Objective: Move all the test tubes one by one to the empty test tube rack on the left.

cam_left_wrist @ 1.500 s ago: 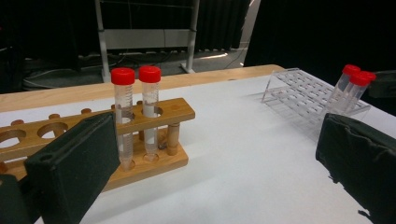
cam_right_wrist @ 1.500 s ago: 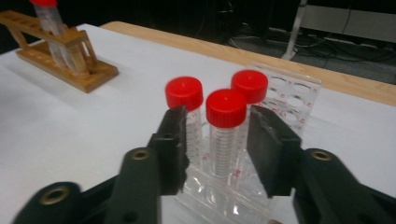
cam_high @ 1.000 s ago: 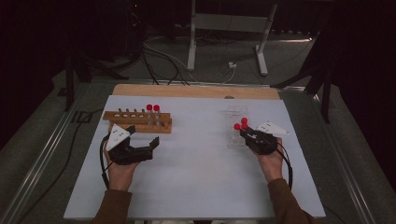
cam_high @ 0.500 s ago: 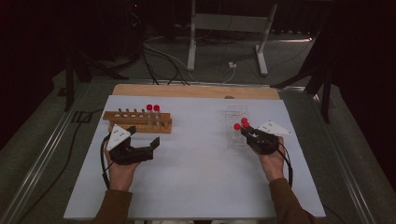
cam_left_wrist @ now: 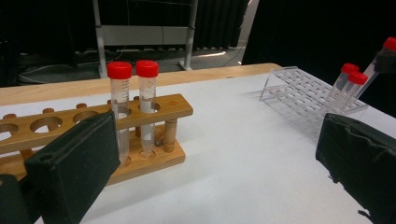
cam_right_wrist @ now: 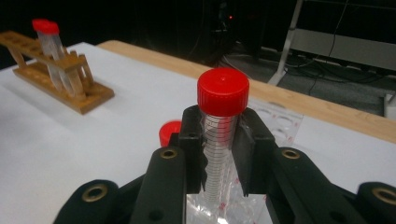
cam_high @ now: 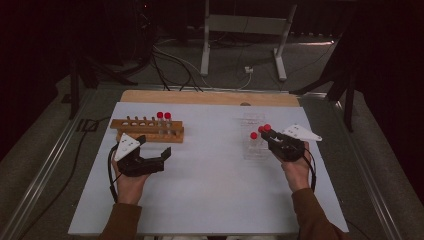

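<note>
The right gripper (cam_right_wrist: 219, 154) has its jaws clamped on a red-capped test tube (cam_right_wrist: 222, 116), held just above the clear plastic rack (cam_high: 252, 142). The left gripper (cam_high: 155, 152) rests on the white tabletop (cam_high: 210, 190), jaws wide and empty, near the wooden rack (cam_left_wrist: 154, 116) holding two capped tubes (cam_left_wrist: 133, 93).

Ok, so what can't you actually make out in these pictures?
- Held tube, right gripper view: its lower end is hidden behind the right gripper, shut on it.
- Clear rack, high view: its wells are too faint and small to count.
- Wooden rack, left gripper view: its left end is cut off by the edge and covered by a jaw of the open left gripper.
</note>
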Demonstrator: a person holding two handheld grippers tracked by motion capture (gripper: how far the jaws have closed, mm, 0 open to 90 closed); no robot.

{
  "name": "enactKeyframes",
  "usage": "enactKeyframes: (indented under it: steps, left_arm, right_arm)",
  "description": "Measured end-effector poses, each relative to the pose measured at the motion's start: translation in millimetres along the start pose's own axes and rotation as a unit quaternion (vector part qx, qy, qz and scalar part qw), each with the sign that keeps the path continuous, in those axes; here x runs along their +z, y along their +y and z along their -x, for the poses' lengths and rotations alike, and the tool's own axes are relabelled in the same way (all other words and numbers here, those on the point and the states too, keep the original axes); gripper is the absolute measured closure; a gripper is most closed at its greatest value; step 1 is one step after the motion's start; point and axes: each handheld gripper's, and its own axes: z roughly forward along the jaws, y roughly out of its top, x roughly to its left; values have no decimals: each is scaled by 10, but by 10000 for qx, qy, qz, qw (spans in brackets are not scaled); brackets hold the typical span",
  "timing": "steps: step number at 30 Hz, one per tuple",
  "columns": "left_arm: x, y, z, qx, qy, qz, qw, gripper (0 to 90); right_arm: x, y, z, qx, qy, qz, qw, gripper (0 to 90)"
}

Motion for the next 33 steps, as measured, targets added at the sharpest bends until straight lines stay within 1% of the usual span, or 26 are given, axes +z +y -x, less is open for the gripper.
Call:
enactKeyframes:
  steps: [3,6,10,12,16,21,23,25,28,32,33]
  left_arm:
    - [1,3,4,-10,-4,10,10000,6]
    - [4,3,9,0,-9,4,10000,6]
    - [12,3,18,-8,-28,5,10000,6]
    - [12,6,24,7,-39,1,10000,7]
    - [17,8,38,28,-41,1,10000,7]
    - [40,7,77,54,-67,-15,10000,7]
    - [57,8,110,81,-96,-36,9999,6]
    - [80,11,159,106,-178,-34,9998,6]
    - [150,15,261,223,-304,-98,9992,7]
    - [263,18,408,346,-479,-172,9981,7]
    - [295,20,455,403,-524,-201,9976,7]
  right_arm:
    - [-46,55,7,-4,-12,77,10000,744]
    - [-94,91,3,-7,25,127,9999,744]
    - [-145,121,-3,47,109,177,9998,744]
    - [-163,130,-15,38,152,155,9998,744]
    - [-188,122,-49,56,258,114,9996,744]
    - [-198,46,-106,64,373,55,9993,744]
    - [-187,5,-130,84,436,-2,9990,744]
    - [-178,-22,-148,91,475,-41,9988,744]
    - [-151,-55,-181,157,583,-105,9981,744]
    - [-118,-44,-264,137,694,-159,9974,744]
    - [-114,-33,-290,118,720,-161,9972,744]
